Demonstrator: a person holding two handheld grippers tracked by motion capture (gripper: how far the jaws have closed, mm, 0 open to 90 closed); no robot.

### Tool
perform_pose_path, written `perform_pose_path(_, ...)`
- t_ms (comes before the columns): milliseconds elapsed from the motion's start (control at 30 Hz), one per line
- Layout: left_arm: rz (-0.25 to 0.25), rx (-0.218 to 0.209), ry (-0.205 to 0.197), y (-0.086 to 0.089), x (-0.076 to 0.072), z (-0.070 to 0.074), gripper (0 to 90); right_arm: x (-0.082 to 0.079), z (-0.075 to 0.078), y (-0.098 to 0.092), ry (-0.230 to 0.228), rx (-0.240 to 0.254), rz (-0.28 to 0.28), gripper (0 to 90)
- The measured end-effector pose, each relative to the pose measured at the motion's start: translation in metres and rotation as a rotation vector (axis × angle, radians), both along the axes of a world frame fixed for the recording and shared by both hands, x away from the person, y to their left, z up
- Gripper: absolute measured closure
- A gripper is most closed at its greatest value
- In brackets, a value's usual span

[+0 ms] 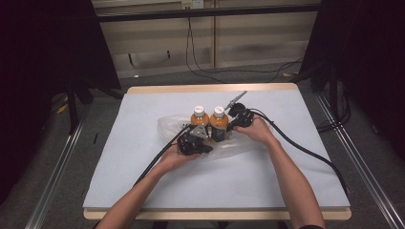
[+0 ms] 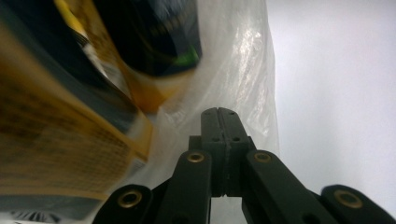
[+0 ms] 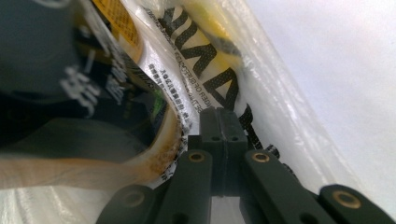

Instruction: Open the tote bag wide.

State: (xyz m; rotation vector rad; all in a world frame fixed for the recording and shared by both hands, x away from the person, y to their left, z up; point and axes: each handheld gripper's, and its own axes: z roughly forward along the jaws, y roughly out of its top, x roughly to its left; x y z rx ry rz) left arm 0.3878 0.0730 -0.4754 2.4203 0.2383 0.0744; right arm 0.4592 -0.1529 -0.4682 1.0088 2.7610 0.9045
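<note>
Two orange drink bottles with white caps, one (image 1: 200, 120) beside the other (image 1: 218, 122), stand upright mid-table on a clear plastic bag (image 1: 167, 125). My left gripper (image 1: 204, 135) is at the front of the left bottle. In the left gripper view its jaws (image 2: 222, 112) are pressed together on the bag film (image 2: 243, 70), with a bottle label (image 2: 60, 140) close on the left. My right gripper (image 1: 232, 127) is against the right bottle's right side. Its jaws (image 3: 223, 112) are shut on printed bag film (image 3: 280, 107) that wraps a bottle (image 3: 70, 93).
The pale table (image 1: 143, 181) has open surface all round the bag. Black cables (image 1: 305, 151) trail from both grippers toward the near edge and right side. Metal rails (image 1: 57, 181) run along the floor on both sides of the table.
</note>
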Motion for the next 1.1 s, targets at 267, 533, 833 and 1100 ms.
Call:
perform_pose_path(267, -0.024, 0.001, 0.019, 0.002, -0.009, 0.001, 90.0, 0.007, -0.003, -0.003, 0.004, 0.003, -0.051, 90.0)
perform_pose_path(533, -0.042, 0.006, -0.006, 0.003, -0.022, 0.001, 90.0, 0.010, -0.001, 0.001, -0.009, -0.028, -0.082, 90.0)
perform_pose_path(833, -0.069, 0.002, -0.003, 0.007, -0.032, 0.001, 90.0, 0.017, -0.002, 0.005, -0.014, -0.036, -0.131, 90.0)
perform_pose_path(1100, -0.101, 0.015, 0.013, 0.012, -0.044, 0.003, 90.0, 0.023, -0.002, 0.006, -0.048, -0.059, -0.166, 90.0)
